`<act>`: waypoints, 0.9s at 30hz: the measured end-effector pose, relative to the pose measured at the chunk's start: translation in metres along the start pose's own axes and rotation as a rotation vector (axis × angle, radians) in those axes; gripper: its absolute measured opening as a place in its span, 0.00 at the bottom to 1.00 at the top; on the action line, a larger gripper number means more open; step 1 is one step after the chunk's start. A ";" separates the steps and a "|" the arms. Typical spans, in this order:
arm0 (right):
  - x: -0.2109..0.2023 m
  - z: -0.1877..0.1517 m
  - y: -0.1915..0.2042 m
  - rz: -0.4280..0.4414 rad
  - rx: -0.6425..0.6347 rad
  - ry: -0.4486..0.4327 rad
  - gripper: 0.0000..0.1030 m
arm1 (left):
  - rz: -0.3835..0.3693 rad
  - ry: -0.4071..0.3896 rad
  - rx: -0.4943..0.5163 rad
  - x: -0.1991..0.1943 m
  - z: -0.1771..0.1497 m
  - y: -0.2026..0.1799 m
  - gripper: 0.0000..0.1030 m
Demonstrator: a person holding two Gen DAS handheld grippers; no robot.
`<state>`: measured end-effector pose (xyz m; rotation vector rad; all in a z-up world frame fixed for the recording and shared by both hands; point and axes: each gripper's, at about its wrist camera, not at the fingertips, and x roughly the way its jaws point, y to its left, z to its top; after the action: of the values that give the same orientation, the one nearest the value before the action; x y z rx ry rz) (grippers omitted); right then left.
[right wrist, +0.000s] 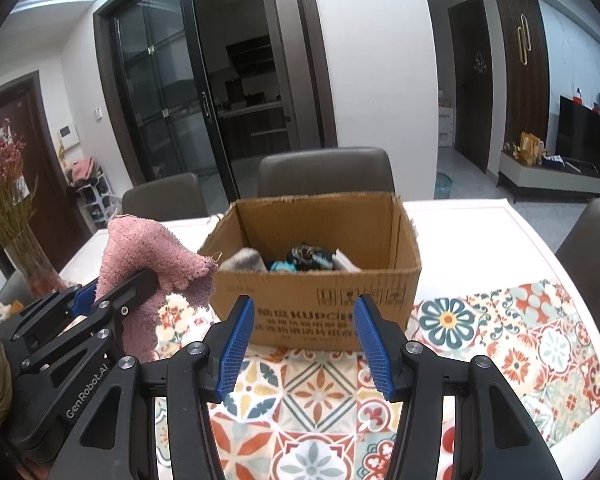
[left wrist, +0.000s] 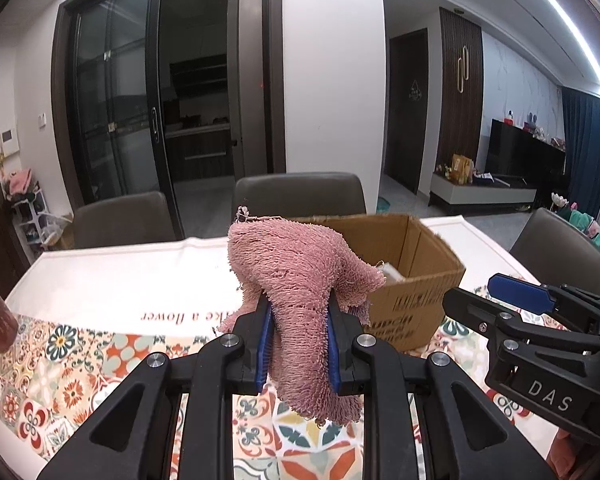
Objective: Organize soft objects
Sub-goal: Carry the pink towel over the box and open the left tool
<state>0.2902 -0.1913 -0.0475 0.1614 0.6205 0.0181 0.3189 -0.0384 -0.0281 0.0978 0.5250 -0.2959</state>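
Holding pink cloth (left wrist: 296, 300) pinched in left gripper (left wrist: 299, 344) above patterned counter (right wrist: 500, 320), just beside cardboard box (right wrist: 320, 292), likely for dropping among soft items inside; keeping right gripper (right wrist: 304, 344) spread, empty, facing box.

A home: dining table (right wrist: 480, 232), chairs (right wrist: 326, 172), television (left wrist: 524, 156), kitchen beyond.

Wrist views, both toward box (left wrist: 416, 280)

One pink cloth (left wrist: 300, 280), one cardboard box (right wrist: 324, 292), three chairs (right wrist: 326, 172), two hand-held grippers (right wrist: 304, 344).
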 end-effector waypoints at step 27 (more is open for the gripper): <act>0.025 0.053 -0.022 -0.057 -0.022 -0.076 0.52 | -0.029 -0.003 0.039 0.062 0.057 -0.020 0.23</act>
<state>0.3402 -0.2196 -0.0228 0.1225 0.5482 -0.0359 0.3909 -0.0830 -0.0103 0.1278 0.5180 -0.3345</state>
